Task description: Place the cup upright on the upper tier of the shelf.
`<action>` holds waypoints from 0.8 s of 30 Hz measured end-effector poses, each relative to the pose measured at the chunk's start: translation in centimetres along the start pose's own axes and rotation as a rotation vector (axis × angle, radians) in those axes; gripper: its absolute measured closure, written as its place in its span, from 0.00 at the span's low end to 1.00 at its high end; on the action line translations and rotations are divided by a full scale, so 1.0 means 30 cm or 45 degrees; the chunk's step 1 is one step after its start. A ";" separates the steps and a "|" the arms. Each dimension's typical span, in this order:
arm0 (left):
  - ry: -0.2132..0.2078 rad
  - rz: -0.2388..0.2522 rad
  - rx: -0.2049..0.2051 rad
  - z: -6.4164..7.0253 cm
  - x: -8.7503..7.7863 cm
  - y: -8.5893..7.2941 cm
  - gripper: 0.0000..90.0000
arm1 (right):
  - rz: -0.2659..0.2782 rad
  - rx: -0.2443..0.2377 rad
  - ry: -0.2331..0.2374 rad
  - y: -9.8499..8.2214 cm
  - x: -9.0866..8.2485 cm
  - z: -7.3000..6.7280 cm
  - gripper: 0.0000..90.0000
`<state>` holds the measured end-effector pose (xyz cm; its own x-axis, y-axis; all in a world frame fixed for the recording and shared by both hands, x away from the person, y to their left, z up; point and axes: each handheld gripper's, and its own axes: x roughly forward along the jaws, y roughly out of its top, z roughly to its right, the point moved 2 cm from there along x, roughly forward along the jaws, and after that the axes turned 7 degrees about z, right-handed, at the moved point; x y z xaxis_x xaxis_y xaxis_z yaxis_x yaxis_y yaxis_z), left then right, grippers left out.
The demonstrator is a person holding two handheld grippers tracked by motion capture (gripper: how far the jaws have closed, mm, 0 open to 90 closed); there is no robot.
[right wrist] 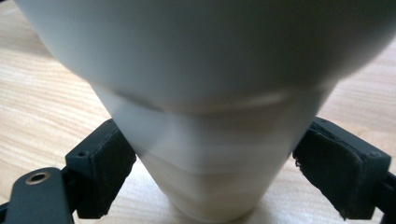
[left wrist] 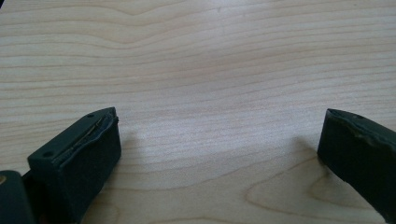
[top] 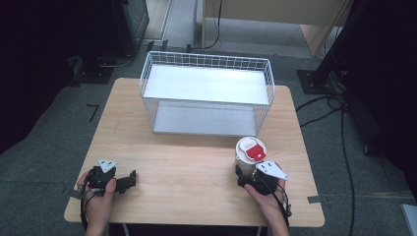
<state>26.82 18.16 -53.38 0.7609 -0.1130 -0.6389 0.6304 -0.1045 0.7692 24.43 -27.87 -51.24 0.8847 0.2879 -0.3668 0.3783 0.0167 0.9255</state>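
Note:
A white paper cup (top: 250,150) with a white lid and a red label stands on the wooden table (top: 187,172) at the front right. My right gripper (top: 244,170) comes at it from the near side. In the right gripper view the cup (right wrist: 210,116) is very close and my right gripper (right wrist: 215,163) has a black pad against each side of the cup's lower wall. My left gripper (top: 130,179) lies low at the front left of the table, held in a hand. In the left gripper view my left gripper (left wrist: 219,140) stands wide open over bare wood.
A white wire basket (top: 206,59) with two grey shelves stands at the back middle of the table, its open side facing me. Cables and black stands lie on the floor around the table. Bare wood stretches between the two grippers.

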 end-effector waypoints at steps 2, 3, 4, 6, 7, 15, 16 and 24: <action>0.001 0.000 0.000 0.000 0.000 0.000 0.00 | 0.011 -0.003 -0.003 0.002 0.000 -0.002 0.15; 0.001 -0.001 0.001 0.000 0.000 0.000 0.00 | 0.014 0.000 -0.005 0.004 0.001 -0.004 0.15; 0.001 0.000 0.000 0.000 0.000 0.000 0.00 | 0.014 0.004 -0.005 0.005 0.003 -0.004 0.15; 0.000 0.000 0.000 0.000 0.000 0.000 0.00 | 0.027 0.004 0.000 0.007 0.006 -0.002 0.14; 0.000 0.000 0.000 0.000 0.000 0.000 0.00 | 0.027 0.004 0.000 0.007 0.006 -0.002 0.14; 0.001 -0.001 0.001 0.000 0.000 0.000 0.00 | 0.080 0.051 0.002 0.031 0.016 -0.008 0.10; 0.001 0.000 0.000 0.000 0.000 0.000 0.00 | 0.091 0.052 0.001 0.033 0.017 -0.008 0.10; 0.000 0.000 0.000 0.000 0.000 0.000 0.00 | 0.158 0.054 -0.015 0.058 0.022 -0.019 0.08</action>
<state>26.82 18.16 -53.37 0.7610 -0.1133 -0.6388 0.6303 -0.1044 0.7693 25.52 -27.10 -49.81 0.9283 0.2743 -0.2511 0.2768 -0.0585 0.9592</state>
